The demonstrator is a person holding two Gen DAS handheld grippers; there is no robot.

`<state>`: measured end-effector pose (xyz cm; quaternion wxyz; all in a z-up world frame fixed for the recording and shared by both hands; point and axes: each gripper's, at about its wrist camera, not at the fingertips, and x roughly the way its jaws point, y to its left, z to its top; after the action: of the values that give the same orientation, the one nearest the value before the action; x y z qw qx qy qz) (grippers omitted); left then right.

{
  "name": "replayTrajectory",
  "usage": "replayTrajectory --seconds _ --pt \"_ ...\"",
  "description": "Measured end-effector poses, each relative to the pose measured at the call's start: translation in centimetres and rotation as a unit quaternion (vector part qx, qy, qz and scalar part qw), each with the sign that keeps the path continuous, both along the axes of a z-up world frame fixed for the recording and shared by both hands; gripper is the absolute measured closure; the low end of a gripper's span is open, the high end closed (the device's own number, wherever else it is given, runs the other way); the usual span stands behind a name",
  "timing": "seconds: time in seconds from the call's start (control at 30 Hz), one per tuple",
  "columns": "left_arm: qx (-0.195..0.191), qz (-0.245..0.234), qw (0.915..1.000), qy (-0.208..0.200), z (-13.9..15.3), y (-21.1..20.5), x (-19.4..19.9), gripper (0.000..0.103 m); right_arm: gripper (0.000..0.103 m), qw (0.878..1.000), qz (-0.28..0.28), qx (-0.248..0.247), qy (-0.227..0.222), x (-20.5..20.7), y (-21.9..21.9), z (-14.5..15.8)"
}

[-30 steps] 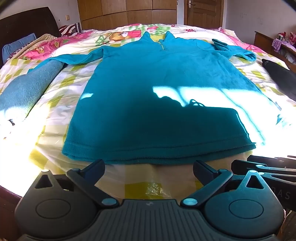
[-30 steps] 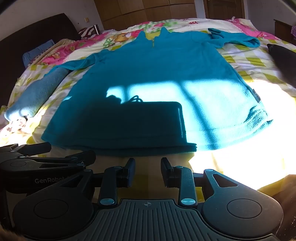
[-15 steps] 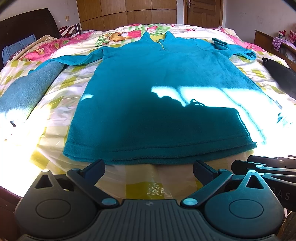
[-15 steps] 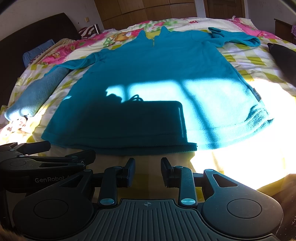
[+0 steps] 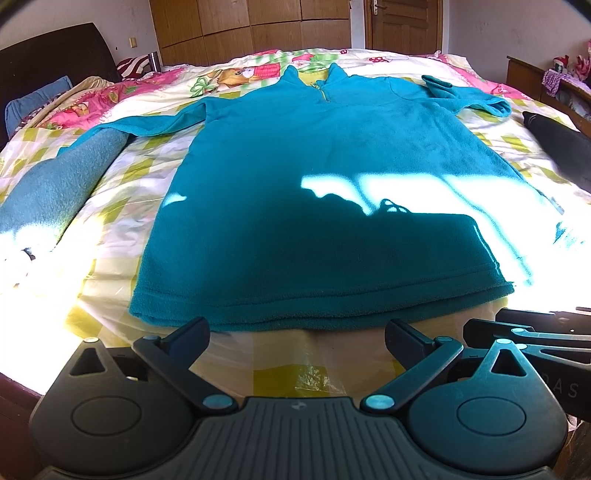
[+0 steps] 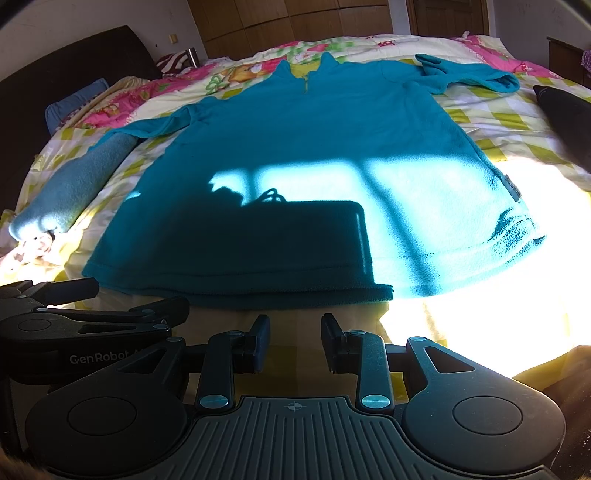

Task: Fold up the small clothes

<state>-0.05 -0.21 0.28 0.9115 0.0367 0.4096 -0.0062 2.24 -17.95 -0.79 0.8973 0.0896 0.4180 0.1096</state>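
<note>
A teal fleece pullover [image 5: 325, 192] lay flat and face up on a bed [image 5: 122, 206] covered with a pink, yellow and white patterned quilt, its long axis running straight away from both grippers: hem nearest, zip collar [image 5: 317, 79] at the far end. One sleeve stretched out to the left toward a rolled blue-grey towel [image 5: 55, 181]; the other, on the right, was folded back on itself near the shoulder. A small label [image 6: 512, 188] showed on the right side seam, where the lower corner of the garment was rumpled.

The left gripper [image 5: 295, 338] hovered just short of the hem, its fingers [image 5: 192, 334] spread wide apart and holding nothing, the hem's middle stretch lying just beyond the gap between them. The right gripper [image 6: 294, 341] sat beside it, also just short of the hem and clear of the cloth, its fingers [image 6: 260, 341] parted by a narrower gap and empty.

Hard sunlight washed out the quilt at the near left and near right, and a dark shadow covered the lower half of the pullover, hiding the fabric's detail there. A dark object [image 5: 561, 147] at the right edge of the bed was cut off by the frame and could not be identified. Wooden wardrobe doors [image 5: 258, 29] stood beyond the bed.
</note>
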Motion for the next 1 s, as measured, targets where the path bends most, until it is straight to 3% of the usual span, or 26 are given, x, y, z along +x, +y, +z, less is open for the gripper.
replayTrajectory --seconds 1.0 --pt "0.009 -0.005 0.9999 -0.004 0.28 -0.18 0.35 0.000 0.073 1.000 -0.005 0.007 0.001 -0.19 -0.23 -0.17"
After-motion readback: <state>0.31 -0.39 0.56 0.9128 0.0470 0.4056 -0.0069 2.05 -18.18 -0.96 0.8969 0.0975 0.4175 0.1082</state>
